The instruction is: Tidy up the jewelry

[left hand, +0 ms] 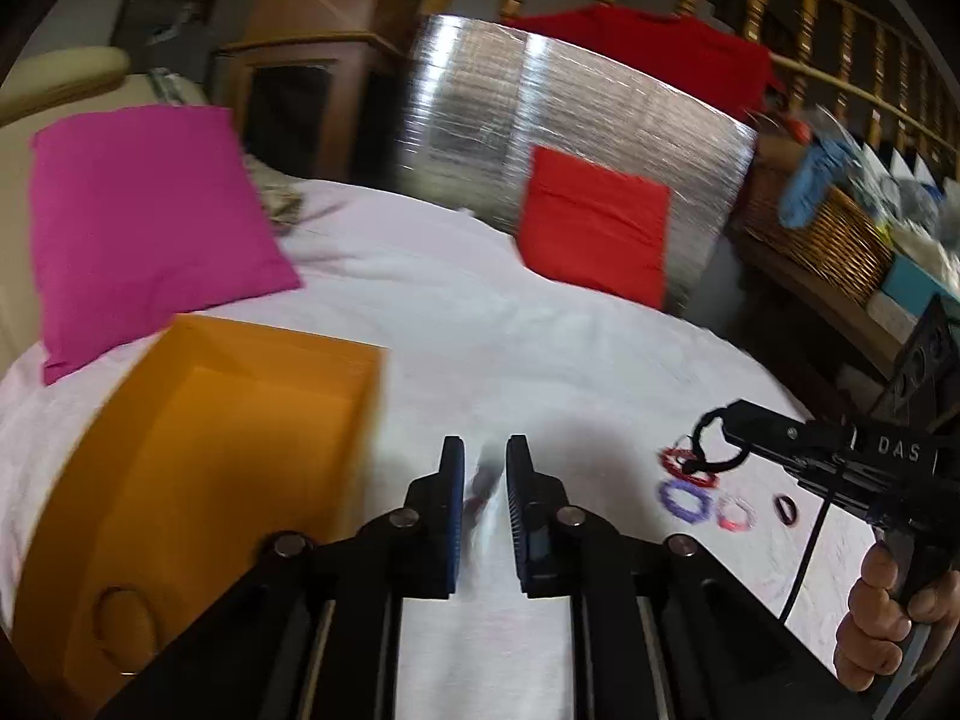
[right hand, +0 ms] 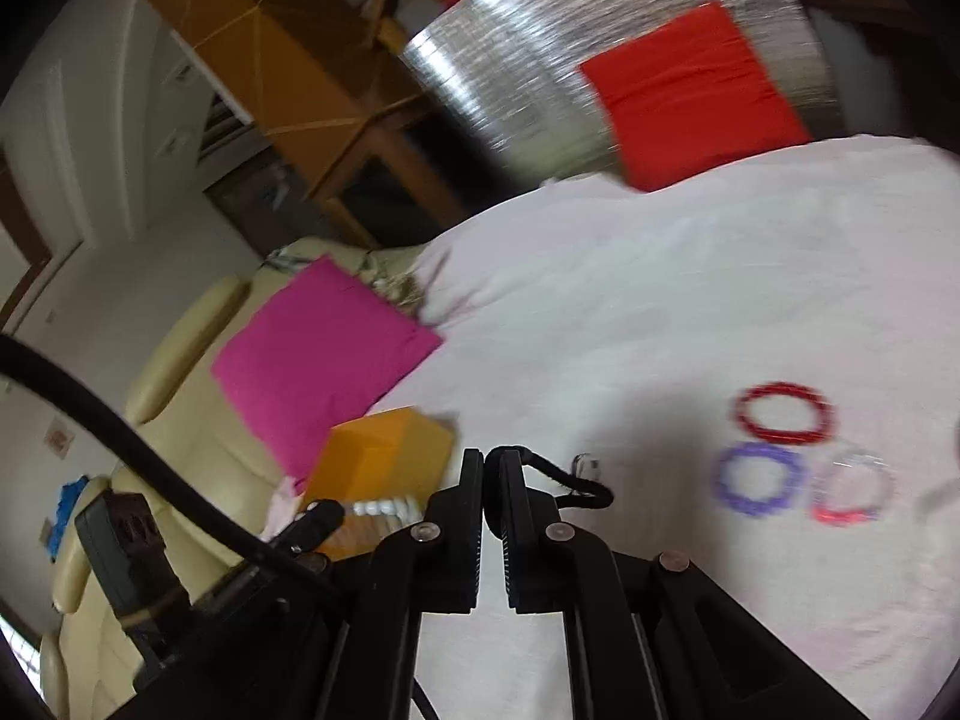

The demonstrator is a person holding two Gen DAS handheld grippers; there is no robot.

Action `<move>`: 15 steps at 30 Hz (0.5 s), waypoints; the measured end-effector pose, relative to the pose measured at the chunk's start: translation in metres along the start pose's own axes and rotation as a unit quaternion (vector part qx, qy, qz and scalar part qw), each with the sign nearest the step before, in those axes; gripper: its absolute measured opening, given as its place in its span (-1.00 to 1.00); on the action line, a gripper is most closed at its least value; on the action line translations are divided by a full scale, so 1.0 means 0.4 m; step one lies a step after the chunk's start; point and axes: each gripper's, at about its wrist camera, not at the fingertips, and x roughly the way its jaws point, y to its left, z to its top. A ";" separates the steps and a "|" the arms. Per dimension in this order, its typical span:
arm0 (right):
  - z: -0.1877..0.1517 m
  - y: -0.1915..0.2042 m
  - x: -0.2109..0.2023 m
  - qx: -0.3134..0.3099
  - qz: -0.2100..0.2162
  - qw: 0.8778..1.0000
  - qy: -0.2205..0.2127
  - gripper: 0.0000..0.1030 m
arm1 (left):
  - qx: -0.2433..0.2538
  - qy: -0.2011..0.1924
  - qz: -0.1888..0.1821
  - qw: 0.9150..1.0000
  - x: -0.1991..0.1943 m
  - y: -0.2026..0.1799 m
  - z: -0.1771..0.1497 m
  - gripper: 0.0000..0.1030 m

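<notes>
An open orange box (left hand: 228, 420) sits on the white cloth at the left; it also shows in the right wrist view (right hand: 384, 450). My left gripper (left hand: 485, 462) hangs above the cloth beside the box, jaws a little apart around a blurred dark red item (left hand: 483, 483); contact is unclear. My right gripper (right hand: 485, 462) is shut on a black bracelet (right hand: 570, 483), which dangles from its tip (left hand: 714, 444). A red bracelet (right hand: 783, 413), a purple bracelet (right hand: 757, 479) and a pink-and-clear bracelet (right hand: 852, 489) lie on the cloth to its right. A small dark ring (left hand: 786, 507) lies nearby.
A magenta cushion (left hand: 144, 222) and a red cushion (left hand: 594, 222) lie at the back of the cloth-covered surface (left hand: 480, 330). A silver foil panel (left hand: 570, 120) stands behind. A wicker basket (left hand: 828, 234) sits at the right. A cream armchair (right hand: 120, 540) is at the left.
</notes>
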 end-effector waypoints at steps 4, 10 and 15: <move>0.020 0.120 0.113 -0.029 0.027 0.999 0.035 -0.88 | -0.027 -0.009 0.036 0.999 -0.023 0.096 0.007 -0.73; 0.014 0.270 0.298 -0.050 0.063 0.993 0.087 -0.88 | -0.086 0.001 0.078 0.993 -0.033 0.246 0.003 -0.73; -0.019 0.376 0.438 -0.072 0.075 0.985 0.138 -0.88 | -0.108 0.001 0.091 0.990 -0.045 0.302 -0.003 -0.73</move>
